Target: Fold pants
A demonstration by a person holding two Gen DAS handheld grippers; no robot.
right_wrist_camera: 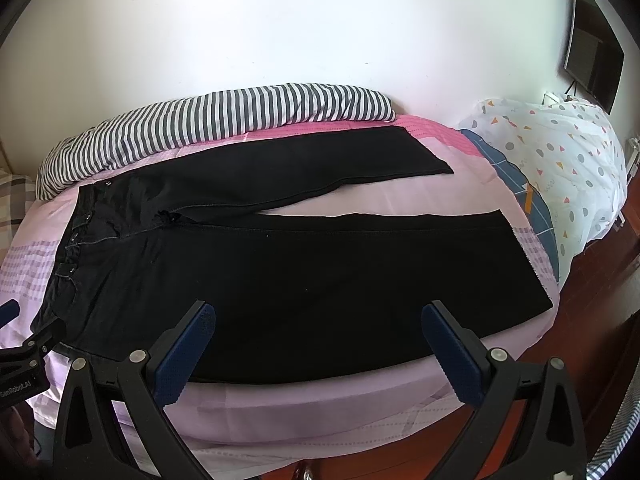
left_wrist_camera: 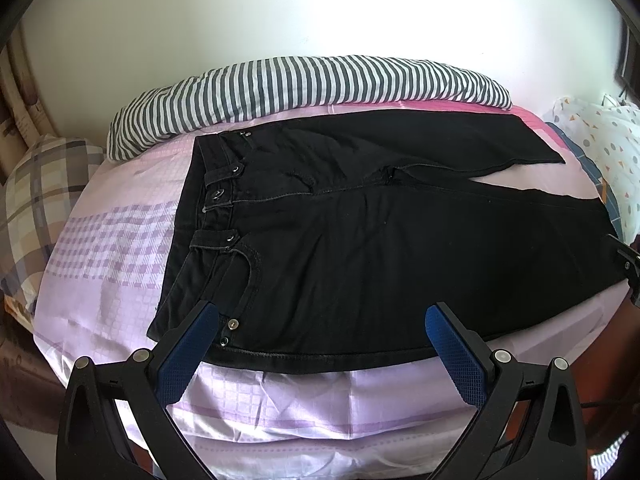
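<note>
Black pants (left_wrist_camera: 360,248), one pair, flat; left gripper (left_wrist_camera: 322,316), right gripper (right_wrist_camera: 318,314) both spread.

Both grippers look alike: the left gripper (left_wrist_camera: 320,320) and right gripper (right_wrist_camera: 318,318) have matte black angled fingers, blue cross-hatched pads (left_wrist_camera: 188,356) inside, and round silver pins (right_wrist_camera: 499,354) at the joints. White lettering marks the left one's side.

Bed (right_wrist_camera: 320,408), lilac checked sheet with a pink band at the far edge. Striped grey-and-white duvet (left_wrist_camera: 304,80), bunched along the white wall (left_wrist_camera: 320,8). Plaid pillow (left_wrist_camera: 36,200), left end. White quilt (right_wrist_camera: 560,152) with coloured shapes, right end. Dark wall-mounted screen (right_wrist_camera: 592,48), upper right.
</note>
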